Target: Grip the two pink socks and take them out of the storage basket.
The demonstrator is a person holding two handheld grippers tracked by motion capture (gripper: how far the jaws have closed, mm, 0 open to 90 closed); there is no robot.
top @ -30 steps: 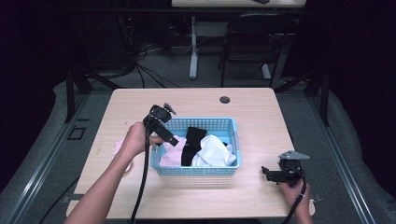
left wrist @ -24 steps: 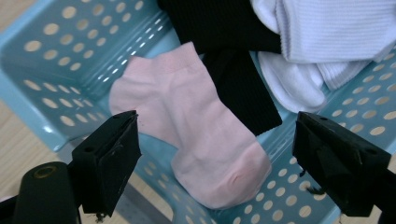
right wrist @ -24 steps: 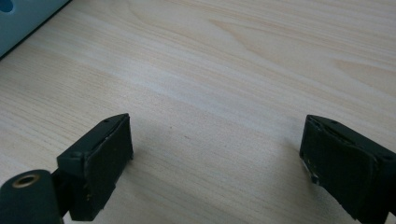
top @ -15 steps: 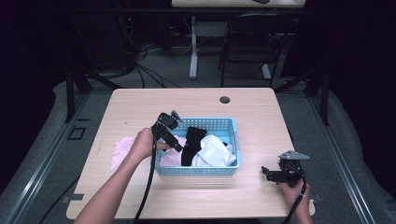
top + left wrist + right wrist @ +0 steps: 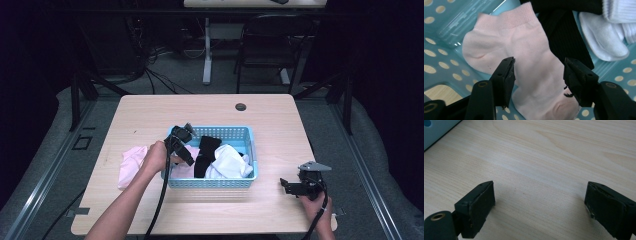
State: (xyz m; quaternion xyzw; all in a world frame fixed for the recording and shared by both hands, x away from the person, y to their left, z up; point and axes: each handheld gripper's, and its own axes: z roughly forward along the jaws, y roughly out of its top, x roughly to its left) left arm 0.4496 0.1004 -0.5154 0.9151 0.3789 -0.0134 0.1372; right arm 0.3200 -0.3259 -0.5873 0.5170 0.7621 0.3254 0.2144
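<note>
A blue perforated basket (image 5: 250,150) stands mid-table with socks in it. A pale pink sock (image 5: 524,60) lies flat on the basket floor, with a black sock (image 5: 566,37) and white socks (image 5: 606,37) beside it. My left gripper (image 5: 186,155) reaches into the basket's left end; in the left gripper view its jaws (image 5: 539,77) stand open just above the pink sock, one on each side of it. My right gripper (image 5: 295,187) rests low over the bare tabletop right of the basket, open (image 5: 539,205), nothing between its fingers.
A pink cloth (image 5: 131,162) lies on the table left of the basket. A small dark round grommet (image 5: 241,106) sits near the table's far edge. The basket's corner (image 5: 434,127) shows at the upper left of the right gripper view.
My left gripper has come down from above the basket's left rim into the basket, toward the pink sock. The right gripper has stayed in place.
</note>
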